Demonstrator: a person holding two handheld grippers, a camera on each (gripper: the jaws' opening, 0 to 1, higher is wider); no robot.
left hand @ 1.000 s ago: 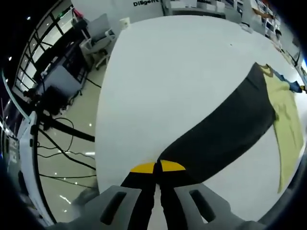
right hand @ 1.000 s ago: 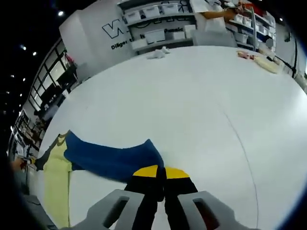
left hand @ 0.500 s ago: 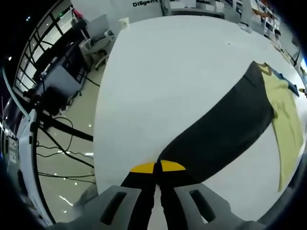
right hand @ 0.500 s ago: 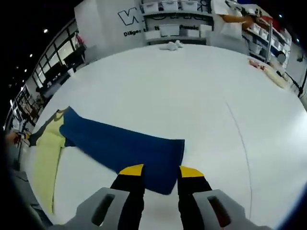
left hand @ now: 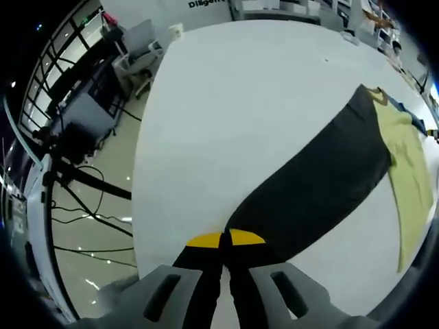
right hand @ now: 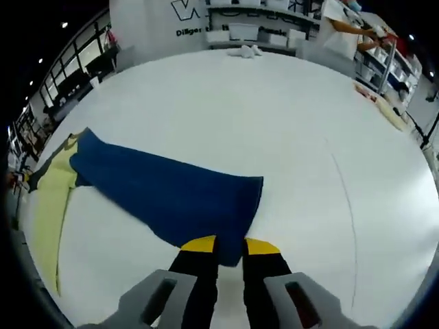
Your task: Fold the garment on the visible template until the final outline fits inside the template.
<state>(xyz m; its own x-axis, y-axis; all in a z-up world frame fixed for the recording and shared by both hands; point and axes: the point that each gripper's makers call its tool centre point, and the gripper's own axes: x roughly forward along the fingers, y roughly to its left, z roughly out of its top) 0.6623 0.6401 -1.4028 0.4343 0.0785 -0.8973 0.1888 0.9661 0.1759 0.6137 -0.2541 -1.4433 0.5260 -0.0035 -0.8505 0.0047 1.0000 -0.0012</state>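
The garment lies spread on the white table [left hand: 226,103]. Its body is pale yellow [left hand: 408,157], with one dark grey sleeve [left hand: 322,178] and one blue sleeve [right hand: 171,192]. My left gripper [left hand: 225,239] is shut on the end of the dark sleeve, which stretches away toward the body at the upper right. In the right gripper view the blue sleeve lies flat, running from the yellow body [right hand: 48,199] at the left down to my right gripper [right hand: 230,245]. Its jaws stand slightly apart, with the sleeve's cuff edge at their tips.
The table's left edge [left hand: 140,171] drops to a shiny floor with cables [left hand: 82,219], a desk and chairs [left hand: 137,55]. A thin line [right hand: 346,205] curves across the table. Shelves with bins [right hand: 240,27], a person [right hand: 350,27], a white cloth [right hand: 243,50] and small items [right hand: 384,110] are at the far side.
My right gripper opened and let go of the blue sleeve, which now lies flat and spread out. Its jaws have since narrowed again. The left gripper keeps its hold, hardly moved.
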